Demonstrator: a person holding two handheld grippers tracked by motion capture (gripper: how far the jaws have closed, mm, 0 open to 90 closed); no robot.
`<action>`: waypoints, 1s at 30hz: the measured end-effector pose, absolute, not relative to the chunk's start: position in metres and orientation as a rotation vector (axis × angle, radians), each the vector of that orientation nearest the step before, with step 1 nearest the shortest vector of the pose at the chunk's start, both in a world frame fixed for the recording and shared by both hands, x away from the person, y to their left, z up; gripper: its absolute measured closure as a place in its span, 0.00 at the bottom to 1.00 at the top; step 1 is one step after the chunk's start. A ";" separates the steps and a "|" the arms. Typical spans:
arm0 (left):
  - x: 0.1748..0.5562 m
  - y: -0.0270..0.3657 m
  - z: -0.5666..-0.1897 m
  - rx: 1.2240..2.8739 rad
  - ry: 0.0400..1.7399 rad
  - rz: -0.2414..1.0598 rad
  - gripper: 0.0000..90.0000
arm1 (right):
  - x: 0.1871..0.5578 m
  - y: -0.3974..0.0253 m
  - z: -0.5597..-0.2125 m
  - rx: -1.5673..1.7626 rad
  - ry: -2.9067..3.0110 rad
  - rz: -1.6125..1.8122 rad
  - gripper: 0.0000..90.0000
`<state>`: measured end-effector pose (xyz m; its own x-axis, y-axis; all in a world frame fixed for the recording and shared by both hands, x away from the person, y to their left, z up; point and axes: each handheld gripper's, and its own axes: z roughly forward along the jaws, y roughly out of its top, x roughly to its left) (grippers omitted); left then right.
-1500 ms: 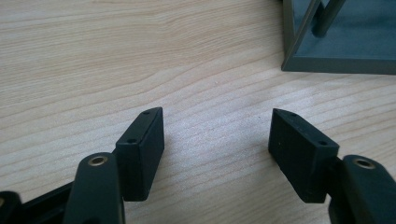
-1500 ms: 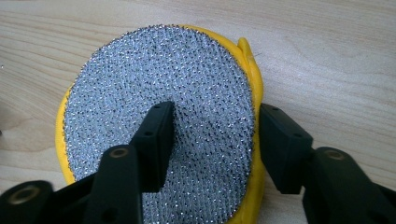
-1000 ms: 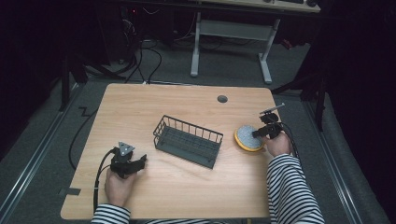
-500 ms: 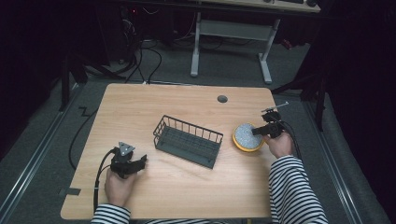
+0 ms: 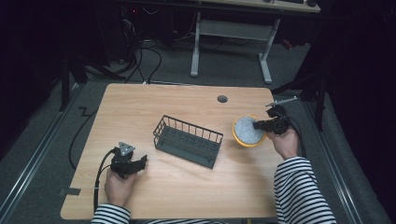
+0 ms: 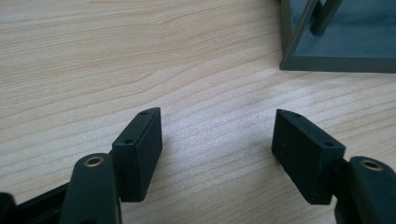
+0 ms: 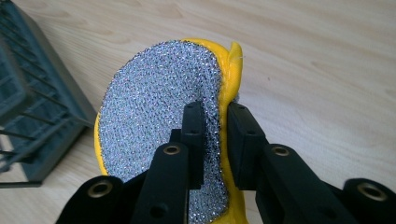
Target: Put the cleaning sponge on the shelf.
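A round yellow sponge with a silver scouring face [image 5: 249, 131] [image 7: 163, 121] is tilted up off the wooden table [image 5: 187, 102], to the right of the dark wire basket [image 5: 187, 140]. My right gripper [image 5: 258, 125] [image 7: 215, 112] is shut on the sponge's edge, one jaw on the silver face and one on the yellow back. At the table's front left my left gripper [image 5: 140, 163] [image 6: 217, 133] rests low over bare wood, open with nothing between its jaws. A corner of the basket [image 6: 336, 42] lies just ahead of it to the right.
A small round grommet [image 5: 222, 99] sits near the table's far edge. Beyond the table stand a white desk frame [image 5: 231, 32] and cables on the dark floor. The basket [image 7: 32, 107] stands close to the sponge's left in the right gripper view.
The right gripper has lifted the sponge's edge, tipping it from flat on the table to tilted, and drawn it slightly back and right. The left gripper has not moved.
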<state>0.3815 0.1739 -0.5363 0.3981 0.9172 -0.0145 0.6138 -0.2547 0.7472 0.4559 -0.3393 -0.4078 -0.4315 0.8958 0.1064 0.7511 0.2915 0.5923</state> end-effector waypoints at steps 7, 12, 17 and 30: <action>0.382 0.174 -0.536 1.975 1.304 0.568 0.38 | 0.449 -0.319 -0.377 1.386 2.342 0.904 0.87; 0.382 0.174 -0.536 1.976 1.304 0.568 0.38 | 0.444 -0.299 -0.358 1.306 2.371 0.942 0.87; 0.382 0.174 -0.536 1.975 1.304 0.567 0.37 | 0.444 -0.276 -0.345 1.239 2.401 0.972 0.87; 0.382 0.174 -0.536 1.975 1.304 0.566 0.37 | 0.451 -0.210 -0.352 1.080 2.496 0.904 0.86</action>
